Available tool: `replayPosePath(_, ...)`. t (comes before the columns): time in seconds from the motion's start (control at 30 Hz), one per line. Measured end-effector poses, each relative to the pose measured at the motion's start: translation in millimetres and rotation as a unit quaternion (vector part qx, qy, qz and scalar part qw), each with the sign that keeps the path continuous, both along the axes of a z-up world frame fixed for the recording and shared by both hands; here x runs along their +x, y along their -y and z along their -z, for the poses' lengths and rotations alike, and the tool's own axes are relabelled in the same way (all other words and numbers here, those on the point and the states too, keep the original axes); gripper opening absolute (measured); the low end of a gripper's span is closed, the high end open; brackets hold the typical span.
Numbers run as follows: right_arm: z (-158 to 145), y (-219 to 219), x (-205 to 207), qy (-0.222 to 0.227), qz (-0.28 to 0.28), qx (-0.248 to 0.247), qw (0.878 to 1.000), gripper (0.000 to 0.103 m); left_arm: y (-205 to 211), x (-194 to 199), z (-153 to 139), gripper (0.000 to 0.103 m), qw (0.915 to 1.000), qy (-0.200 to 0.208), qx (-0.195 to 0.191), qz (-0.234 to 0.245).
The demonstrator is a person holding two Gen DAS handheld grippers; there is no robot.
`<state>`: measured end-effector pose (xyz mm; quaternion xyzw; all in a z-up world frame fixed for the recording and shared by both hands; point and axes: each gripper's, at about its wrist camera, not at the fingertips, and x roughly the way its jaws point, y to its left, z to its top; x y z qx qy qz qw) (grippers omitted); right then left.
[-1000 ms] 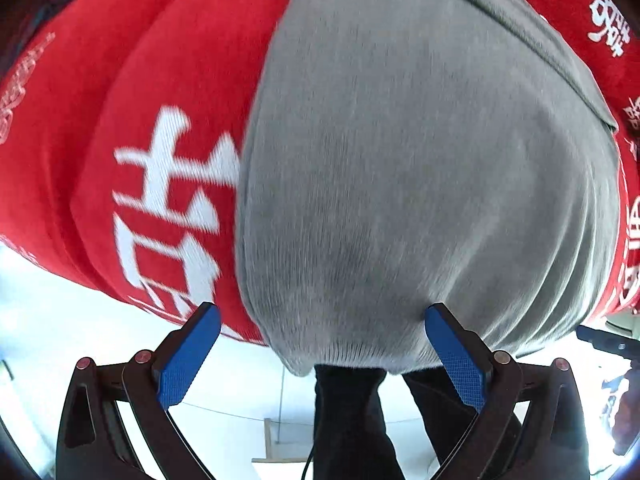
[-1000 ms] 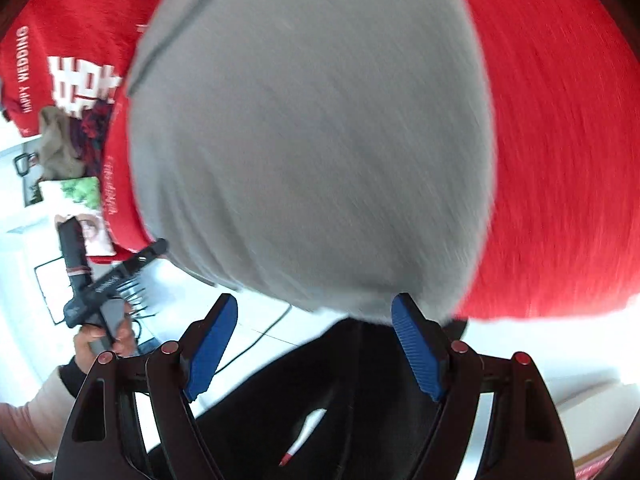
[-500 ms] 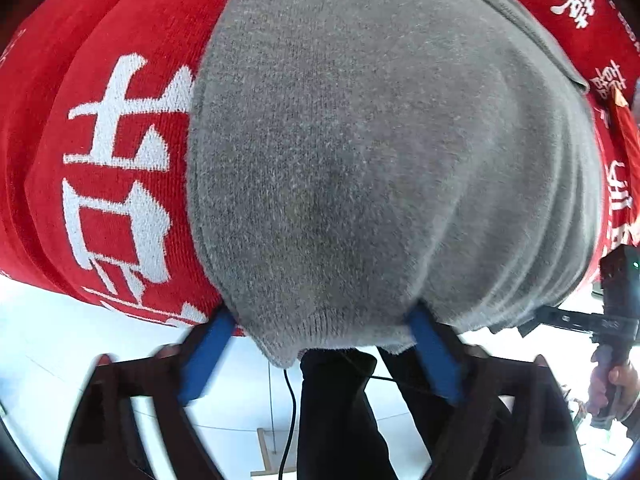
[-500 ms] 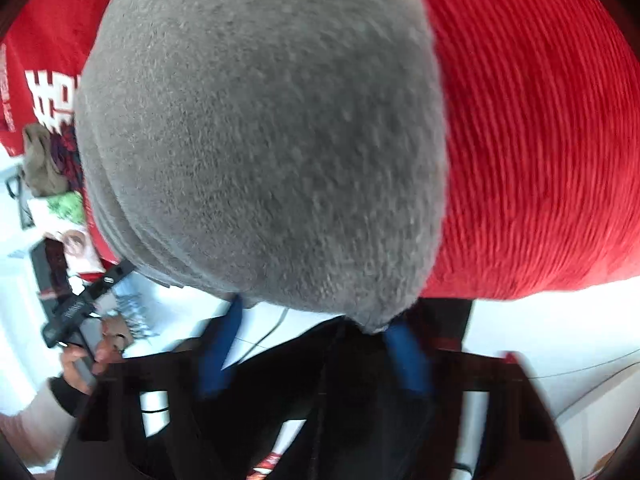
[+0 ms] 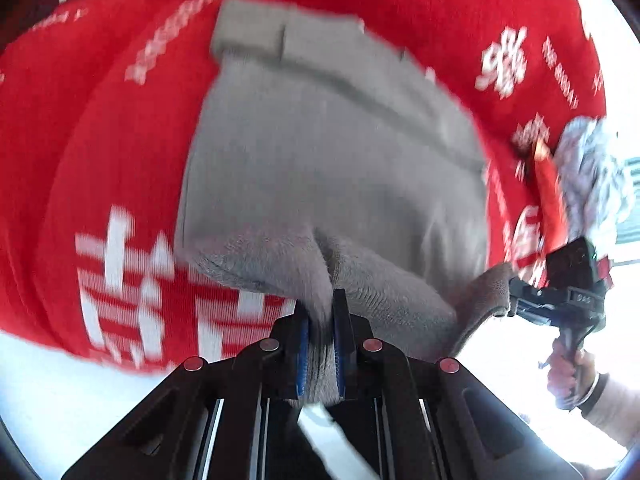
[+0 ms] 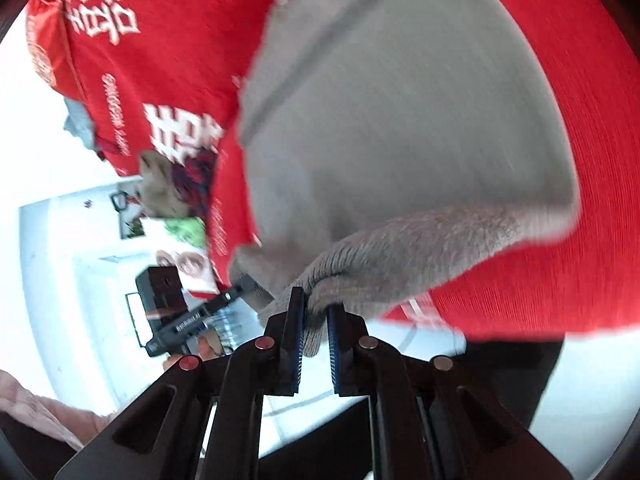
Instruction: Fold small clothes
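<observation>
A grey knit garment [image 5: 332, 152] lies spread on a red cloth with white characters [image 5: 100, 140]. My left gripper [image 5: 320, 308] is shut on the near hem, and grey fabric bunches between its blue pads. The hem is lifted off the red cloth and curls toward me. In the right wrist view the same garment [image 6: 400, 120] fills the middle. My right gripper [image 6: 316, 308] has its jaws closing on the other near corner, with cloth pinched between the pads. Each view shows the other gripper [image 5: 516, 304] [image 6: 252, 292] holding the same raised edge.
A crumpled pale cloth [image 5: 592, 176] lies at the red cloth's right end. Brown and dark clothes [image 6: 168, 188] are piled beside a printed pack [image 6: 180, 248] on the left. A person's hand [image 5: 568, 372] holds the right tool. Dark trousers [image 6: 500, 372] stand below the edge.
Both grippers went from open around the near hem to shut on it. Both then rose and tilted back, lifting the hem off the red cloth.
</observation>
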<state>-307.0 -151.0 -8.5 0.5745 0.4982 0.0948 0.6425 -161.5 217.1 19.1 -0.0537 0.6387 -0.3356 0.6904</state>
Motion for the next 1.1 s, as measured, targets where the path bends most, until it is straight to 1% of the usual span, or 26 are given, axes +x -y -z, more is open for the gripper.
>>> replayPosePath(0.07, -8.0, 16.4, 15.9, 0.011, 0.019, -0.005, 1.000, 0.011, 6.2, 24.1, -5.1, 0.011, 0.9997, 0.012, -0.018, -0.015)
replayPosePath(0.1, -11.3, 27.9, 27.0, 0.019, 0.031, -0.006, 0.999, 0.007, 11.6, 36.0, -9.0, 0.011, 0.9994, 0.018, -0.024, -0.019)
replayPosePath(0.17, -17.6, 44.4, 43.2, 0.026, 0.046, -0.008, 0.999, 0.007, 18.3, 61.4, -11.6, 0.011, 0.9990, 0.025, -0.031, -0.020)
replayPosePath(0.23, -22.5, 61.1, 60.1, 0.036, 0.057, -0.012, 0.998, 0.007, 28.7, 78.1, -14.5, 0.011, 0.9987, 0.037, -0.032, -0.015)
replayPosePath(0.27, -25.8, 64.6, 68.5, 0.036, 0.056, -0.016, 0.998, 0.007, 34.2, 87.0, -18.2, 0.011, 0.9985, 0.043, -0.030, -0.014)
replayPosePath(0.33, -23.4, 73.1, 87.5, 0.030, 0.045, -0.035, 0.998, 0.007, 47.0, 102.9, -15.9, 0.011, 0.9985, 0.045, -0.025, -0.020)
replayPosePath(0.4, -19.8, 81.2, 97.6, 0.020, 0.040, -0.041, 0.998, 0.007, 58.4, 114.8, -13.1, 0.011, 0.9985, 0.044, -0.017, -0.028)
replayPosePath(0.5, -13.6, 96.1, 113.4, 0.013, 0.045, -0.035, 0.998, 0.007, 69.5, 131.3, -10.5, 0.011, 0.9986, 0.036, -0.005, -0.037)
replayPosePath(0.6, -22.1, 110.4, 124.0, 0.039, 0.048, -0.027, 0.998, 0.007, 75.0, 140.7, -20.0, 0.011, 0.9983, 0.035, -0.008, -0.046)
replayPosePath(0.7, -34.2, 125.9, 138.7, 0.061, 0.051, -0.018, 0.997, 0.007, 76.8, 155.6, -32.3, 0.011, 0.9971, 0.032, -0.025, -0.064)
replayPosePath(0.8, -38.9, 147.8, 162.3, 0.072, 0.055, -0.016, 0.996, 0.007, 86.8, 179.4, -35.7, 0.011, 0.9960, 0.040, -0.019, -0.077)
replayPosePath(0.83, -38.1, 155.6, 173.4, 0.072, 0.055, -0.019, 0.996, 0.007, 92.3, 189.7, -34.9, 0.011, 0.9955, 0.046, -0.015, -0.081)
replayPosePath(0.93, -23.4, 178.0, 201.9, 0.064, 0.062, -0.022, 0.996, 0.007, 114.4, 219.3, -23.5, 0.011, 0.9942, 0.060, -0.002, -0.089)
replayPosePath(1.03, 6.0, 197.8, 226.9, 0.042, 0.078, -0.018, 0.996, 0.007, 140.4, 244.8, -0.9, 0.011, 0.9931, 0.068, 0.030, -0.090)
replayPosePath(1.1, 25.2, 206.7, 239.4, 0.020, 0.082, -0.026, 0.996, 0.007, 149.8, 254.3, 12.0, 0.012, 0.9918, 0.068, 0.048, -0.097)
